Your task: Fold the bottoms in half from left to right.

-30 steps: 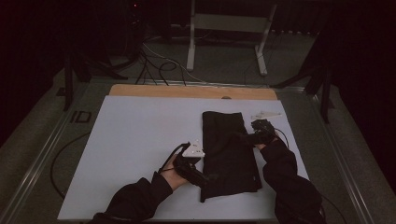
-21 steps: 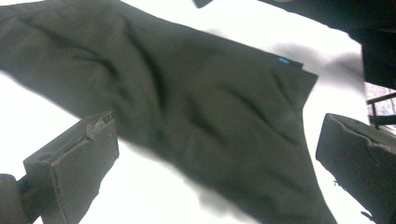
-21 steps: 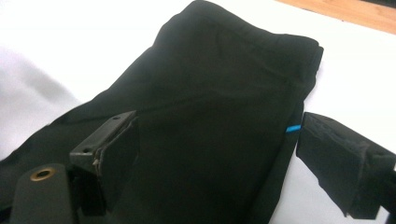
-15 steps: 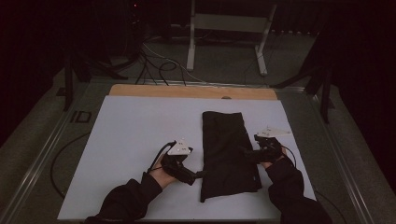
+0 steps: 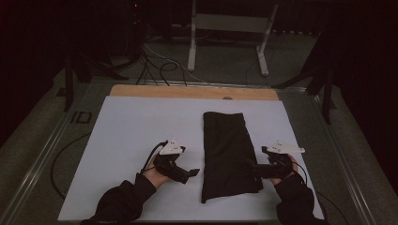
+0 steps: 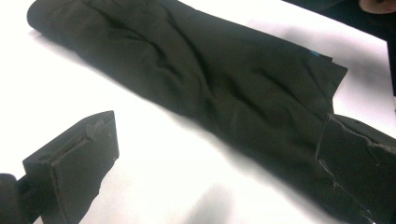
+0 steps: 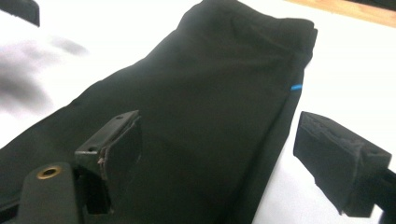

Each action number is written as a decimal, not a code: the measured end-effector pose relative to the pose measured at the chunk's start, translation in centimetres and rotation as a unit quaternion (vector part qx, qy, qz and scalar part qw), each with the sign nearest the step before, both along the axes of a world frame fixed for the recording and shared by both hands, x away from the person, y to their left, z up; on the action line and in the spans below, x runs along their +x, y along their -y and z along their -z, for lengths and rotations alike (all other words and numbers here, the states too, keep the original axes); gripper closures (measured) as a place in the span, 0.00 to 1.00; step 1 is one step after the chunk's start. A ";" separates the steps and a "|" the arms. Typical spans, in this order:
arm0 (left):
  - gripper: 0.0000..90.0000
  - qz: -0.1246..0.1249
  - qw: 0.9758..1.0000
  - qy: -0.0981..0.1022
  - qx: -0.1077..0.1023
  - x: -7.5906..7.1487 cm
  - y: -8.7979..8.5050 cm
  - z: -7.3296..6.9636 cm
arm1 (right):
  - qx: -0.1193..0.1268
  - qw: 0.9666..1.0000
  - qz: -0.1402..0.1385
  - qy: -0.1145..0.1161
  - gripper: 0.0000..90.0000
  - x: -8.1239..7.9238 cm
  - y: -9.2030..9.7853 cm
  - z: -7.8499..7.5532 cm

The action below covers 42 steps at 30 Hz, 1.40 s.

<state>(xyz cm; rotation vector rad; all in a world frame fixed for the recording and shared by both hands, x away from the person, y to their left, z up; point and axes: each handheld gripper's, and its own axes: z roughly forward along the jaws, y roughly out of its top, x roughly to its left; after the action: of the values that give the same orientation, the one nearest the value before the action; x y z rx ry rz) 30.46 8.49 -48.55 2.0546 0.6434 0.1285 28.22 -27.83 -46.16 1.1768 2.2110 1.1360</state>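
Your left gripper's (image 6: 205, 172) right jaw covers the near corner of the dark folded cloth (image 6: 196, 84); the cloth's far end runs off the top edge; your right gripper (image 7: 215, 158) hides its lower part; the blue mark (image 7: 295, 87) is too small to read

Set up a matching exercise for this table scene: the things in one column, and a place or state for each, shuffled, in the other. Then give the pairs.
Things:
1. black folded garment
2. left gripper
3. right gripper
4. wooden strip

Places or states:
A. open, over bare white table, left of the cloth
B. along the table's far edge
C. lying lengthwise on the white surface
D. open, at the cloth's right edge

Pairs: 1-C, 2-A, 3-D, 4-B
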 end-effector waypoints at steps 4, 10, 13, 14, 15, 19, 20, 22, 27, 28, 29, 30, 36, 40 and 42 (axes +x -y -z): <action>0.00 -0.004 1.000 0.002 0.001 -0.1 -0.7 0.0 | 0.003 1.000 0.004 -0.015 0.16 -1.3 0.7 0.3; 0.00 -0.014 1.000 0.004 -0.003 -0.2 -1.5 -0.1 | 0.009 0.999 0.012 -0.032 0.16 -2.2 0.9 0.9; 0.00 -0.016 1.000 0.003 -0.005 -0.2 -1.8 0.1 | -0.017 0.998 0.010 -0.062 0.46 -2.7 0.9 2.7; 0.00 -0.016 1.000 0.003 -0.005 -0.2 -1.8 0.1 | -0.017 0.998 0.010 -0.062 0.46 -2.7 0.9 2.7; 0.00 -0.015 1.000 0.001 -0.005 -0.2 -1.8 0.2 | -0.022 0.997 0.005 -0.070 0.50 -2.6 0.9 3.0; 0.00 -0.010 1.000 0.002 -0.001 -0.3 -1.6 0.4 | -0.036 0.994 0.006 -0.101 0.68 -1.8 0.7 3.8; 0.00 -0.010 1.000 0.002 -0.001 -0.3 -1.6 0.4 | -0.036 0.994 0.006 -0.101 0.68 -1.8 0.7 3.8; 0.00 -0.009 1.000 0.001 -0.002 -0.3 -1.5 0.4 | -0.034 0.993 0.003 -0.115 0.81 -1.5 0.5 4.1; 0.00 -0.009 1.000 0.001 -0.001 -0.3 -1.4 0.4 | -0.033 0.993 0.001 -0.112 0.98 -1.7 0.2 3.7; 0.00 -0.009 1.000 0.002 -0.001 -0.3 -1.5 0.4 | -0.034 0.993 0.001 -0.110 0.99 -1.7 0.2 3.5; 0.00 -0.009 1.000 0.002 -0.002 -0.2 -1.5 0.4 | -0.024 0.994 0.007 -0.103 1.00 -1.9 0.3 3.0; 0.00 -0.009 1.000 0.002 -0.002 -0.2 -1.5 0.4 | -0.024 0.994 0.007 -0.103 1.00 -1.9 0.3 3.0; 0.00 -0.010 1.000 0.002 -0.003 -0.3 -1.5 0.3 | -0.009 0.997 0.020 -0.080 1.00 -2.4 0.7 1.6; 0.00 -0.010 1.000 0.002 -0.005 -0.2 -1.5 0.3 | -0.007 0.996 0.034 -0.087 1.00 -2.3 1.4 1.6; 0.00 -0.010 1.000 0.003 -0.005 -0.2 -1.5 0.3 | -0.016 0.994 0.049 -0.095 1.00 -2.2 1.6 1.8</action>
<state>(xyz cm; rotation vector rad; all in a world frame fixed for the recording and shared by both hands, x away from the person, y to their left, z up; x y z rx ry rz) 30.23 9.99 -48.83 2.0386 0.6594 0.1430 26.00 -29.40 -47.92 1.4151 2.2712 0.9826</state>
